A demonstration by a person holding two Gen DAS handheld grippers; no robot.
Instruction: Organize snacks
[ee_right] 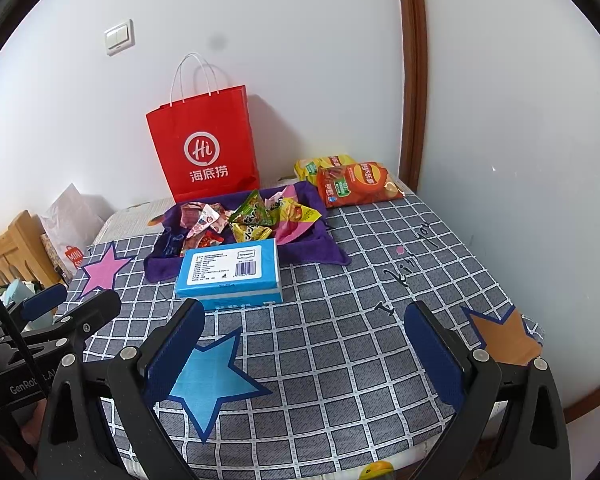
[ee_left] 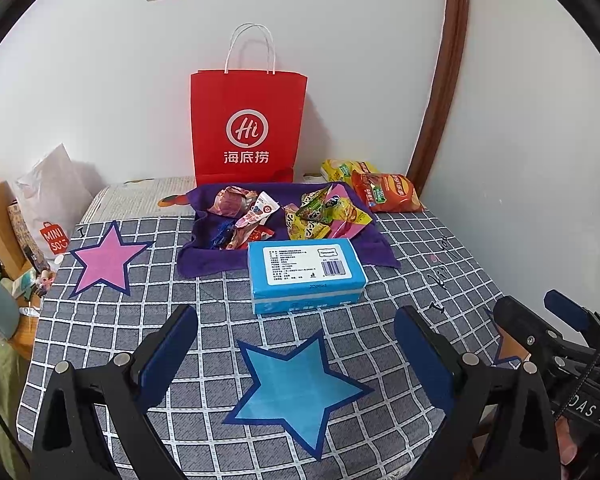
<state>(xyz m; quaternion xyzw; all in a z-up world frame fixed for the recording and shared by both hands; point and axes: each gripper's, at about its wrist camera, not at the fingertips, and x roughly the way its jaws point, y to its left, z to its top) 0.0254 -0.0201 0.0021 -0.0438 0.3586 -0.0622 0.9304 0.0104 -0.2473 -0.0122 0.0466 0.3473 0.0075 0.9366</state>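
Note:
A pile of small snack packets [ee_left: 284, 216] [ee_right: 252, 220] lies on a purple cloth [ee_left: 204, 256] [ee_right: 324, 248] at the back of the table. Two chip bags, orange [ee_left: 388, 192] [ee_right: 360, 184] and yellow [ee_left: 340, 168] [ee_right: 312, 166], lie to its right. A red paper bag [ee_left: 248, 128] [ee_right: 204, 148] stands behind, against the wall. A blue box [ee_left: 306, 272] [ee_right: 232, 272] sits in front of the cloth. My left gripper [ee_left: 296, 320] is open and empty above the near table. My right gripper [ee_right: 304, 316] is open and empty beside it.
The table has a grey checked cover [ee_left: 380, 320] [ee_right: 340, 340] with star patches: pink [ee_left: 106, 258] [ee_right: 104, 268], blue [ee_left: 296, 388] [ee_right: 208, 376], orange [ee_right: 508, 336]. A wooden rack and a white bag [ee_left: 52, 200] [ee_right: 72, 220] stand off the left edge. The wall is close on the right.

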